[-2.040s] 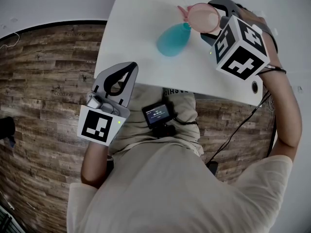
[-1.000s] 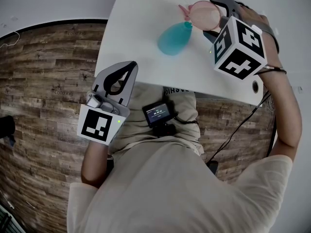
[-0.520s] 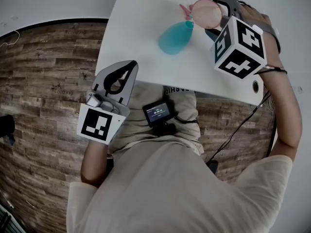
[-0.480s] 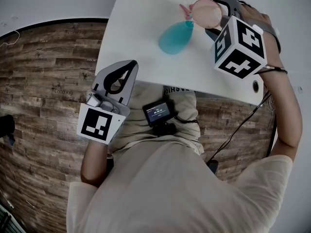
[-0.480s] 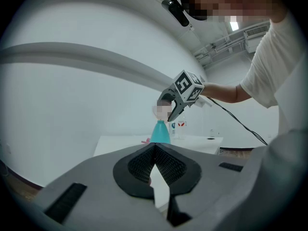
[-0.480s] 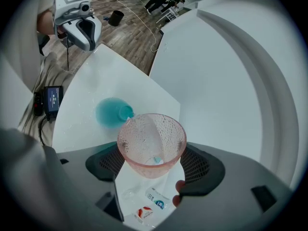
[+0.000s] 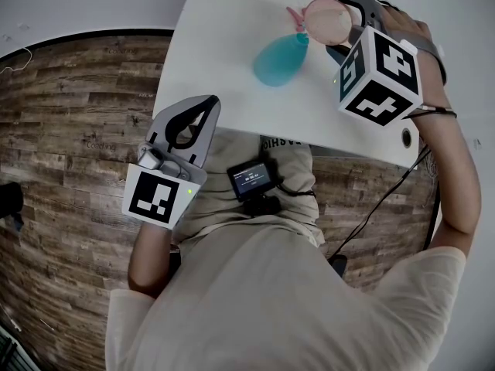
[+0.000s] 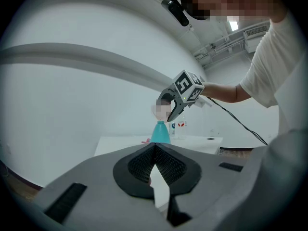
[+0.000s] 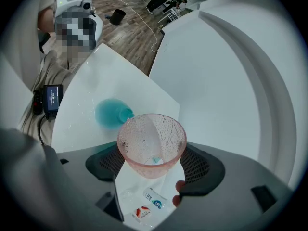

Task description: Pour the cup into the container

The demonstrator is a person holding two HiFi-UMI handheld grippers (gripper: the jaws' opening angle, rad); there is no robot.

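Over the far right part of the white table, the right gripper has its jaws clamped on the sides of the pink cup, holding it in the air. The teal container, a flask with a narrow neck, stands on the table just to the near left of the cup; from the left gripper view the cup hangs right above that neck.

The cup's wall carries droplets, and I can make out no pool of liquid in it, so the pouring step looks to be at or close to its end, though the cup's tilt is hard to read. If anything is left inside, the next move calls for tipping the rim further over the narrow neck while keeping it centred, since a small miss would spill onto the table. Otherwise the cup needs righting and setting down on a bare part of the table.

The left gripper is held near the person's body, off the table's near edge, its jaws together on nothing, well apart from cup and container.
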